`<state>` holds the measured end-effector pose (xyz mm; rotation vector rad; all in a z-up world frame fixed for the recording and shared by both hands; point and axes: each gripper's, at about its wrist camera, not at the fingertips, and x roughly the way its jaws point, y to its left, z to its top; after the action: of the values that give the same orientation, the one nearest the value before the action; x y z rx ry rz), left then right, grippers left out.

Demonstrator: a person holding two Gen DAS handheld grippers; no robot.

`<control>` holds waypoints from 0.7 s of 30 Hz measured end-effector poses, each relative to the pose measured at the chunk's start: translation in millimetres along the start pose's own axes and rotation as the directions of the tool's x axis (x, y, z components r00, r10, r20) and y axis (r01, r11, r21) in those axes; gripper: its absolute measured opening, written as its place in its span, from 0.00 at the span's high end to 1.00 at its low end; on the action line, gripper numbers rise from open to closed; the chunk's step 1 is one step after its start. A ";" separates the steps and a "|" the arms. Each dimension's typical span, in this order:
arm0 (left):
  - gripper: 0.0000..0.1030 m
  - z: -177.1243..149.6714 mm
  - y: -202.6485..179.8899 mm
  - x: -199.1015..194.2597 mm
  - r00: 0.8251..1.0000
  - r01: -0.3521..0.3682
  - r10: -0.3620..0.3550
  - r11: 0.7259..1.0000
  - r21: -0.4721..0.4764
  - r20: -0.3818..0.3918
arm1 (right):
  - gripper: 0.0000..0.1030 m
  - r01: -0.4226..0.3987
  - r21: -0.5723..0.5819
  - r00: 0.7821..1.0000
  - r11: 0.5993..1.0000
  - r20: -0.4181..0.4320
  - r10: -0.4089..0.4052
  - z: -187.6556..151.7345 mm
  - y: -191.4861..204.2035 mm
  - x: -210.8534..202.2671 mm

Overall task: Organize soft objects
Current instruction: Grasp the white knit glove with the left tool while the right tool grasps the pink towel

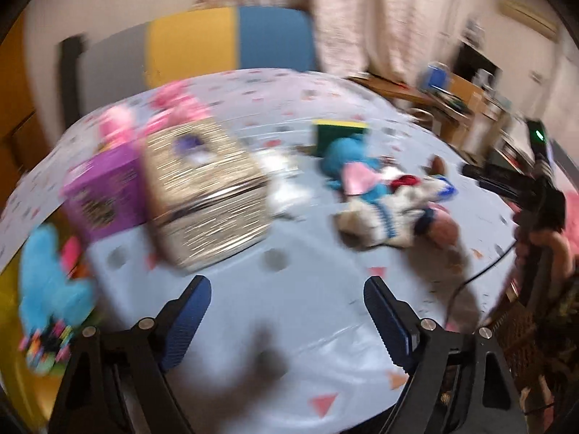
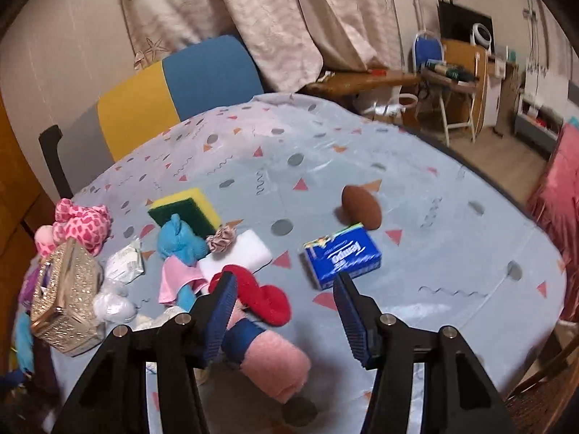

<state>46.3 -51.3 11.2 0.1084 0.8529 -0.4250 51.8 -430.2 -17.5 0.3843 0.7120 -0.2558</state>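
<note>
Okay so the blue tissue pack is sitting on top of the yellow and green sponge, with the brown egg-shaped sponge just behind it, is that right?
Not quite. In the right wrist view the blue tissue pack lies flat on the tablecloth, well apart from the yellow and green sponge. The brown egg-shaped sponge does sit just behind it.

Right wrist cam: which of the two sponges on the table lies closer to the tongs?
The plain white sponge, lying by the scrunchie. The other sponge, yellow with a green scouring face, sits farther back, partly behind the blue plush.
</note>
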 end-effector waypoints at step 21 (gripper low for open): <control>0.60 72.7 -131.6 174.6 0.968 0.222 -0.173 0.929 0.297 -0.184 | 0.45 -0.058 0.106 0.998 0.993 -0.027 0.061 2.6 -14.6 2.5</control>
<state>145.5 -245.9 -61.9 0.3579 0.9479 -0.7513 49.9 -444.7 -21.1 0.5099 0.7170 -0.2319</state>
